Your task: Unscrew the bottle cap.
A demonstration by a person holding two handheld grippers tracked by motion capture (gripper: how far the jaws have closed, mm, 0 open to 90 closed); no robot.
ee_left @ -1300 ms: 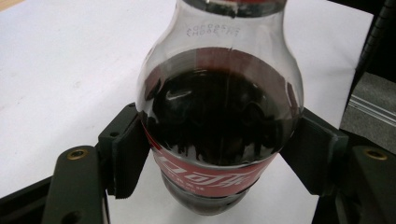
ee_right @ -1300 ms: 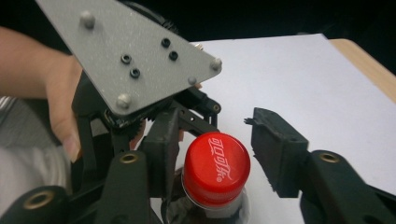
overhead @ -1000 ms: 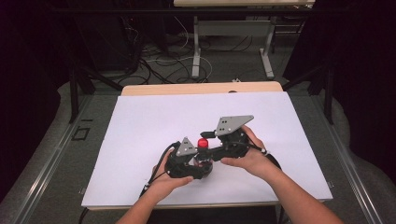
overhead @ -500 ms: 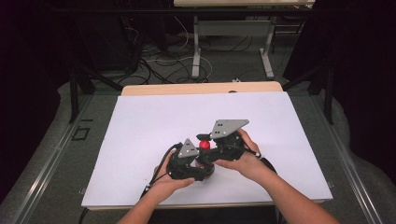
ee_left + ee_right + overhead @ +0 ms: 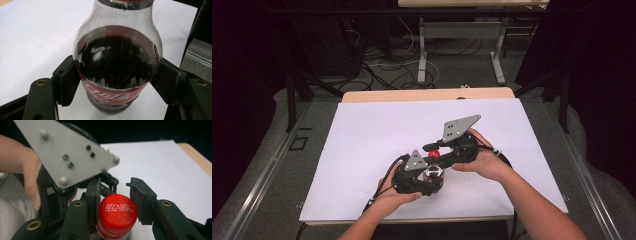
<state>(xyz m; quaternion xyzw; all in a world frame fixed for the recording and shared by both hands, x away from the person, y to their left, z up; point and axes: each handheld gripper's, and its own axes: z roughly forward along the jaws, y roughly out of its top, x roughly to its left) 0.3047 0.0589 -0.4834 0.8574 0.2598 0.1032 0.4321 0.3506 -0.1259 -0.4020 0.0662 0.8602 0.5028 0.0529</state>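
Cola bottle (image 5: pixel 117 62) part full, dark drink; left gripper (image 5: pixel 117 82) fingers clamp body, right gripper (image 5: pixel 116 202) fingers clenched on red cap (image 5: pixel 117 213)

Probably a lab: floor cables (image 5: pixel 382 65), dark curtains (image 5: pixel 597 75), white-covered table (image 5: pixel 377 125).

— Where do I look from up top?
— From above my side of the table (image 5: pixel 362 130), facing forward and down, well back.
— And the other two?
— My left gripper view sits close on the bottle (image 5: pixel 117 65), looking along its jaws. My right gripper view looks down on the cap (image 5: pixel 117 213). All three share that bottle.
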